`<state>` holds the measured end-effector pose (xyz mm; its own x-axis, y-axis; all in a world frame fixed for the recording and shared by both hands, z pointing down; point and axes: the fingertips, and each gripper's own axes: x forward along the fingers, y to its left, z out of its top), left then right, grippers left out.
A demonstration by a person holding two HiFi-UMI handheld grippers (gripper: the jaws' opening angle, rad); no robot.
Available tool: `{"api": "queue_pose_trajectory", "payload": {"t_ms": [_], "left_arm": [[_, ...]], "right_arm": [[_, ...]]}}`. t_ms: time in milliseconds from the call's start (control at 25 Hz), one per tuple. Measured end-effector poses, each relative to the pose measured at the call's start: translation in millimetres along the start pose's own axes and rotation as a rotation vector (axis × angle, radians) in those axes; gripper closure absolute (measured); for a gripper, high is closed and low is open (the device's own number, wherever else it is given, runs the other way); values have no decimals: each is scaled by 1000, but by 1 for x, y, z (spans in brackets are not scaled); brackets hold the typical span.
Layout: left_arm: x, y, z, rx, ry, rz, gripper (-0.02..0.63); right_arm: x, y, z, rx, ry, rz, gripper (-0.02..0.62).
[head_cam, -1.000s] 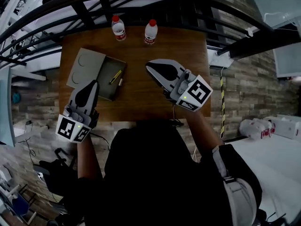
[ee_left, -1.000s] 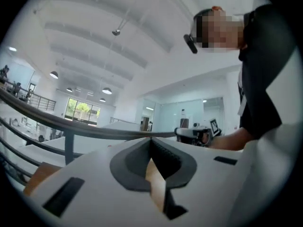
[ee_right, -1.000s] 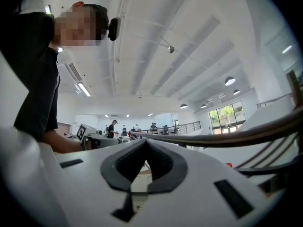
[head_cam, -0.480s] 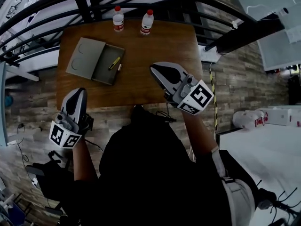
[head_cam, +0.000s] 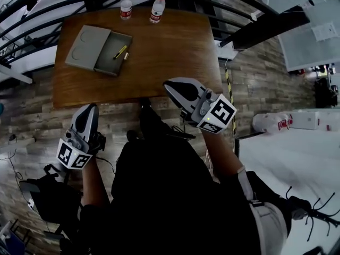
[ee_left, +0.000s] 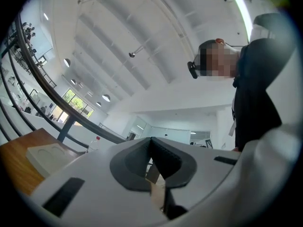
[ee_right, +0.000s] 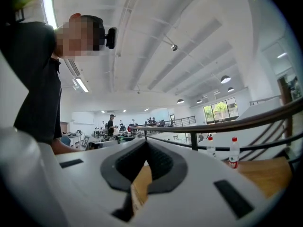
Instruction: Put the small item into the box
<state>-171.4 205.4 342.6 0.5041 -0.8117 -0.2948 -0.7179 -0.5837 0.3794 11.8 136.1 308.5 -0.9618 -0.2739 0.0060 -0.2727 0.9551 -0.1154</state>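
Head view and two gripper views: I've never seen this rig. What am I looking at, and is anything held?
No robot: a person holds a two-jaw gripper in each hand. The head view looks down from a camera on their head; each gripper view rides on one gripper, looking along its jaws. The left gripper and right gripper are both shut and empty, held near the front edge of the wooden table. On it: an open grey box with a yellow pen-like item inside, and two water bottles at the far edge.
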Motion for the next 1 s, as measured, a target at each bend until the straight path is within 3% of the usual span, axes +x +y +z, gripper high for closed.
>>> {"api": "queue_pose_trajectory", "payload": {"t_ms": [200, 400, 640, 800, 1000], "left_arm": [[7, -39, -27, -31, 40, -45, 591], [20, -81, -36, 16, 76, -73, 591], [45, -133, -41, 45, 100, -86, 591], [57, -157, -50, 82, 133, -69, 591], [70, -210, -73, 66, 172, -60, 591]], "right_arm": [[-27, 24, -13, 28, 15, 32, 586], [-52, 31, -11, 59, -29, 88, 586], [-91, 39, 12, 24, -91, 177, 586], [-127, 46, 3, 52, -89, 234, 586], [-181, 57, -14, 109, -72, 281, 586]]}}
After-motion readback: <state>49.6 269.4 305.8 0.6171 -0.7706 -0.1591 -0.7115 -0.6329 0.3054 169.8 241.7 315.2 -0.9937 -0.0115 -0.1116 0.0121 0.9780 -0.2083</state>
